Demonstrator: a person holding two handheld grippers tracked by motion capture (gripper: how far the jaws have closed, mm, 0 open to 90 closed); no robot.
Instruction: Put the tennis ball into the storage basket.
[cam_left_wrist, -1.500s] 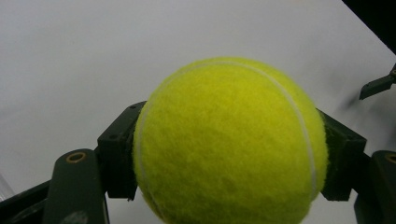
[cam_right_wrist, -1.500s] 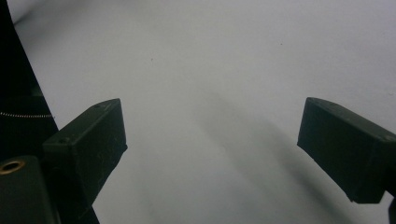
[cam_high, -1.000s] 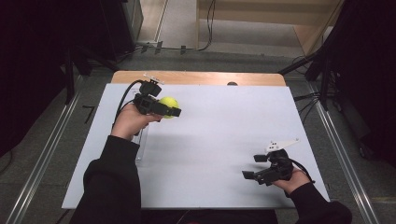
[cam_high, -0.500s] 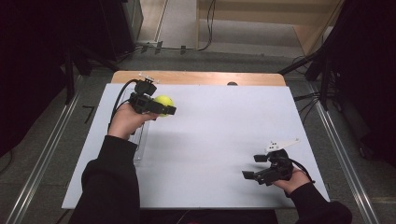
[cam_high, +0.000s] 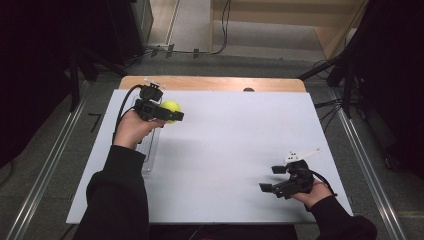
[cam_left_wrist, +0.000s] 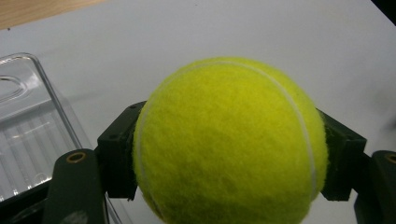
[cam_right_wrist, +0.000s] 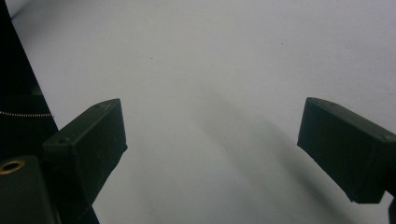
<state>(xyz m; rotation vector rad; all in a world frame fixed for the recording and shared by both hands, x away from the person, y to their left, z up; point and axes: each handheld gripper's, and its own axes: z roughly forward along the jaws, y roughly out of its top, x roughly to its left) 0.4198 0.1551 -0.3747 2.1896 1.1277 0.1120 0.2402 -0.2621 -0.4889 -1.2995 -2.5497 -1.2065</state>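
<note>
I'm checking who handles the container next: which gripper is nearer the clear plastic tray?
Left. The left gripper, jaws shut on the tennis ball, hovers beside the clear plastic tray; the right gripper sits across the table, jaws open.

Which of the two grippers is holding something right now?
The left gripper, at the table's far left: its jaws clamp a yellow tennis ball. The right gripper stands open over the bare white table.

Left tool (cam_high: 169, 114) raised at far left, jaws clamped; right tool (cam_high: 270, 179) low at near right, jaws apart.
</note>
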